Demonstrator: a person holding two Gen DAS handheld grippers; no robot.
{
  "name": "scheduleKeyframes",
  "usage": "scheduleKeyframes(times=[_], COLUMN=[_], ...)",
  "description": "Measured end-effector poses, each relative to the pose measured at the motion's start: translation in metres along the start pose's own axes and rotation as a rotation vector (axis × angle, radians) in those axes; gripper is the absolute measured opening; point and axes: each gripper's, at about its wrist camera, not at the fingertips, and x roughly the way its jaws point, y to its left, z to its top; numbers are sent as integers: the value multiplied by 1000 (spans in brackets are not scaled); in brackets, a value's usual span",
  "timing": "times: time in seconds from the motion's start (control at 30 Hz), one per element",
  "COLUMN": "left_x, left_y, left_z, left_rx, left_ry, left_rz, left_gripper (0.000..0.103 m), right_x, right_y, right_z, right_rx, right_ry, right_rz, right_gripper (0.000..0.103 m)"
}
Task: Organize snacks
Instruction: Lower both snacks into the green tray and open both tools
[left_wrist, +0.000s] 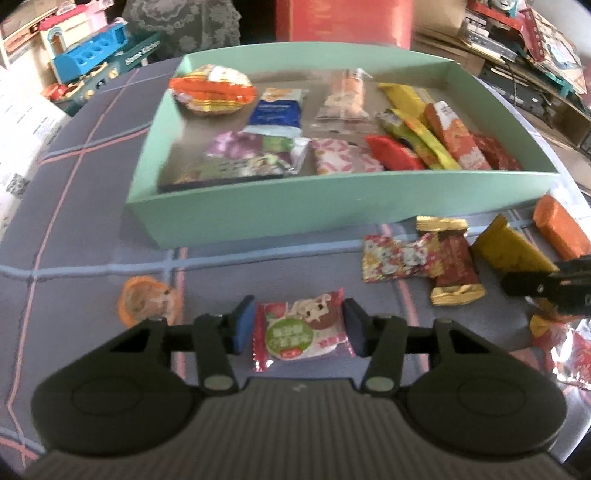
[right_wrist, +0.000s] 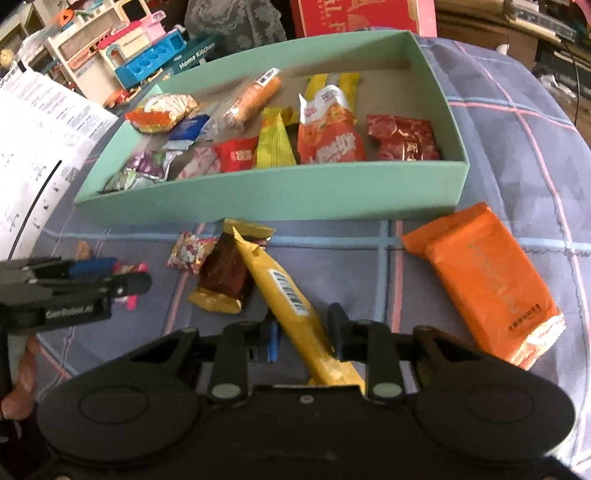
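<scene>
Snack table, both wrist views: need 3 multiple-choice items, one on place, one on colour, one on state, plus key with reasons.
1. Where does the big orange packet lie?
A. On the cloth outside the green box
B. Inside the box
C. Between the left claw's pads

2. What colour is the long bar between the right claw's pads?
A. Blue
B. Yellow
C. Purple

3. How does the left claw stand?
A. Wide open over bare cloth
B. Closed on the box wall
C. Closed around a pink and white sweet

Key:
1 A: the packet rests on the checked cloth right of the box's near corner.
2 B: its wrapper is yellow with a barcode.
3 C: both pads sit against the sweet wrapper's sides.
</scene>
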Motion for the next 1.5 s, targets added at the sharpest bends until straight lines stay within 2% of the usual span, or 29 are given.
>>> scheduleKeyframes(times=[0.17, 0.23, 0.3, 0.8, 0.97, 1.17, 1.5], left_x=[-3, -7, -12, -56, -63, -58, -10], left_y=[4, 3, 1, -7, -8, -8, 3], left_z=[0, 1, 2, 10, 33, 78, 151], left_rx=[-22, -26, -21, -9, 1, 24, 0], left_ry=[4, -2, -10, -102, -142, -182, -157], left_rz=[12, 4, -3, -76, -82, -70, -50], left_gripper=[46, 41, 41, 41, 41, 41, 41], right_x=[-3, -10, -16, -62, -67, -61, -20], right_y=[-3, 1, 3, 11, 14, 13, 18], right_z=[-1, -3, -1, 16, 38, 78, 151], right_rx=[40, 54, 55, 80, 86, 104, 114], right_ry=[-25, -39, -46, -131, -166, -194, -201], right_rz=[-3, 34, 50, 110, 120, 128, 100], right_gripper=[24, 21, 13, 13, 13, 13, 13])
